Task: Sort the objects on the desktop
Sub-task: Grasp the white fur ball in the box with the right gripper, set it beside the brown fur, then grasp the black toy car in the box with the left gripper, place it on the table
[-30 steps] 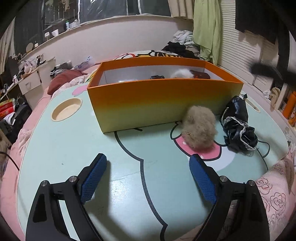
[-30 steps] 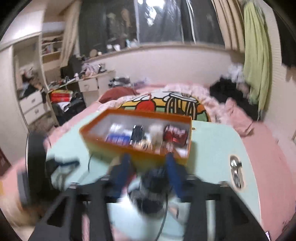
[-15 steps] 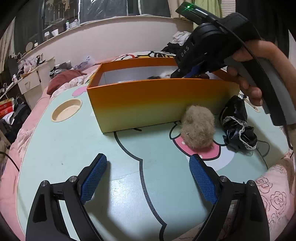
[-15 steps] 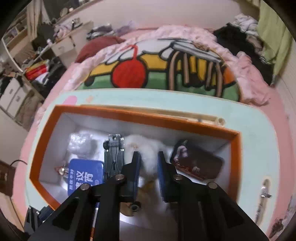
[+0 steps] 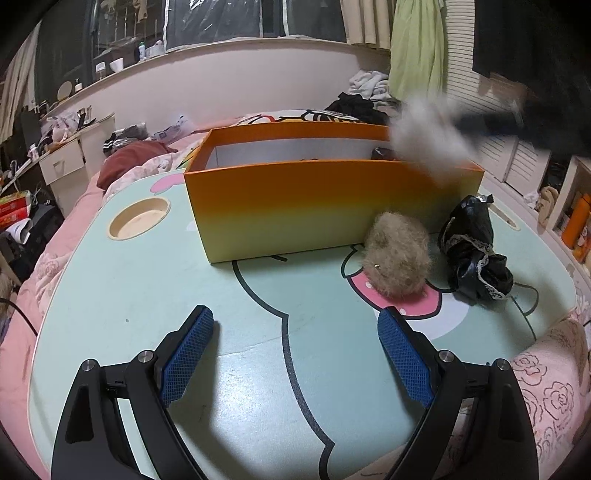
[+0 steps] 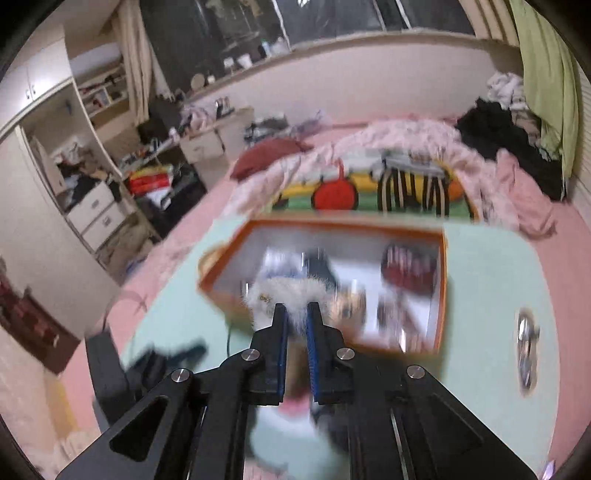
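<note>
A dark window (image 5: pixel 221 18) is set above a long pale ledge (image 5: pixel 229 51) crowded with small items. A green curtain (image 5: pixel 417 48) is hung at the right. White drawers (image 6: pixel 96 214) and open shelves (image 6: pixel 103 92) are seen at the left, beside a pink-covered bed (image 6: pixel 406 147).

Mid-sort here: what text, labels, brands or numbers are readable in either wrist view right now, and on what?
Nothing can be read in either view.
orange box: plain walls, no lettering.
red package on the floor: print too small to read.
orange bottles on the shelf: labels too small.
dark red pack and the other things inside the box: motion-blurred, unreadable.
table: cartoon drawing only, no words.
</note>
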The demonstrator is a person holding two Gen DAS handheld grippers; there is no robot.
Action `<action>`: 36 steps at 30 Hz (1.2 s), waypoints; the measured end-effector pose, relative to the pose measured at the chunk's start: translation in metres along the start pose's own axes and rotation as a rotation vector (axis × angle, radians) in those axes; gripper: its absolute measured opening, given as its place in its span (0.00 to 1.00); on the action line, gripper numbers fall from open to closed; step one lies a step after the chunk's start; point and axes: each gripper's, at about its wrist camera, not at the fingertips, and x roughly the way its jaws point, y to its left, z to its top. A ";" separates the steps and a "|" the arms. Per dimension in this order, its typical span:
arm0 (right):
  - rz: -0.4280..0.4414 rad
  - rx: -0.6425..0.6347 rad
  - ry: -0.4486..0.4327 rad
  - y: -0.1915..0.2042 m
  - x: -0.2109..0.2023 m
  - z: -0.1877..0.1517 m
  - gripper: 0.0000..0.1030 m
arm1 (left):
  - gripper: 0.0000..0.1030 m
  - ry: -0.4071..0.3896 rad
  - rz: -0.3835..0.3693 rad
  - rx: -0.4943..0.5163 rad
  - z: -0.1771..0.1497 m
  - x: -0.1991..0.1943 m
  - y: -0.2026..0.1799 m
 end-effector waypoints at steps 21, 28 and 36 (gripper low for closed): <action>-0.017 0.026 -0.117 -0.022 0.010 -0.106 0.70 | 0.60 0.416 -0.152 -0.324 0.153 0.095 0.009; -0.017 0.032 -0.122 -0.023 0.009 -0.110 0.70 | 0.43 0.485 -0.077 -0.303 0.158 0.141 0.000; 0.004 0.049 -0.135 -0.022 0.007 -0.111 0.70 | 0.29 0.370 -0.204 -0.261 0.162 0.117 0.002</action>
